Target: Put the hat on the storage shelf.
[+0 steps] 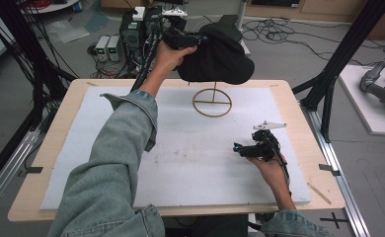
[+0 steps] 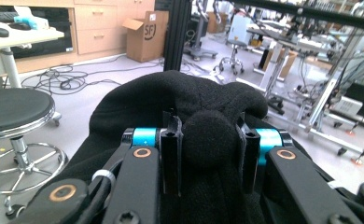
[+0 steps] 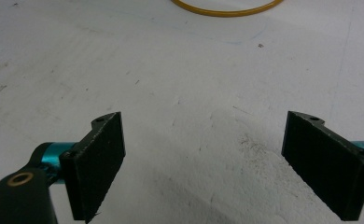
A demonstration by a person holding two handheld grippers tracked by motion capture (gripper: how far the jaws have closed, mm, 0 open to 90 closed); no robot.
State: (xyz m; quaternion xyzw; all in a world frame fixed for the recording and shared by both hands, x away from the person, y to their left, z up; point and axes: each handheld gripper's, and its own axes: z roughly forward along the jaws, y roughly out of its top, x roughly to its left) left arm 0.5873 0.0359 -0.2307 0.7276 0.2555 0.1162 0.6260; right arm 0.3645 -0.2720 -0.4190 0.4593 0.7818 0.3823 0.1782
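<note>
A pale wooden table (image 1: 299, 116) carries a white foam mat (image 1: 190, 163), rough and faintly scuffed, that covers nearly all of its top. Above the far middle of the mat hangs a black hat (image 1: 220, 57) of soft, fuzzy cloth, rounded and slumped, over a thin wooden stand (image 1: 212, 102) whose round ring base sits flat on the mat with a slim upright post rising from its cross bar. The hat is lifted clear of the mat, and its lower edge hides the top of the post, so whether it touches the post cannot be told.

The left gripper (image 1: 183, 38), held up at the far side by an arm in a denim sleeve (image 1: 116, 163), grips the hat at its left side. In the left gripper view, its black fingers (image 2: 171, 149) pinch a bunched fold of the cloth between them, and the rest of the hat bulges up beyond the tips.

The right gripper (image 1: 242, 149) lies low at the near right of the mat, well apart from the hat. Its flat, rectangular fingers (image 3: 98, 158) stand spread wide with bare mat between them, and the ring base shows farther ahead.
</note>
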